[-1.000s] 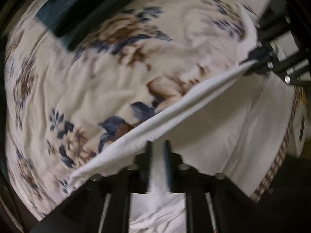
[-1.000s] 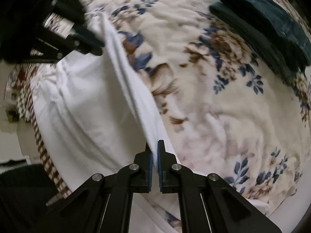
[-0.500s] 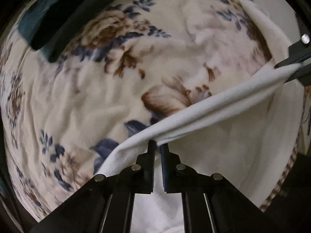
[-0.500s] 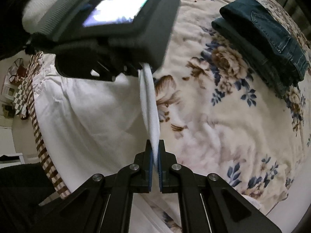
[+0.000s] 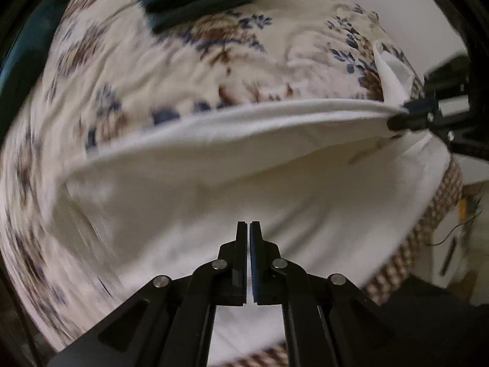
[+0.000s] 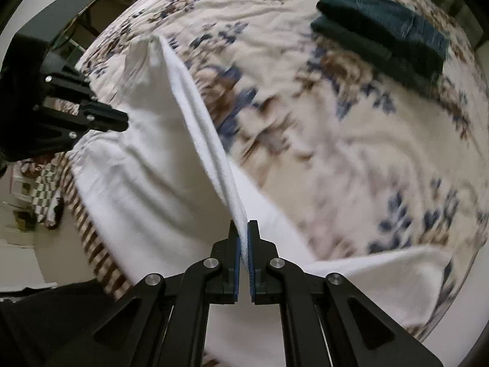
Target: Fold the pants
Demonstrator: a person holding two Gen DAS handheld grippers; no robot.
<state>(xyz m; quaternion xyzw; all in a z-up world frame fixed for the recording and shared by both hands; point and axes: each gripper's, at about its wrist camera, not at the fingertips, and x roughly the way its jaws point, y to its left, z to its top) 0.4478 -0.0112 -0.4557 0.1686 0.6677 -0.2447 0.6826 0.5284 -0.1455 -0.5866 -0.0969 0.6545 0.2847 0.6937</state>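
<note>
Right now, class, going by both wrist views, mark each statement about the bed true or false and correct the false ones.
1. The right tool grips a raised fold of the white pants. True.
2. The left tool stands wide open. False: it is shut, with no cloth showing in it.
3. Folded dark jeans lie on the floral blanket. True.
4. The dark jeans touch the white pants. False: bare blanket separates them.
</note>
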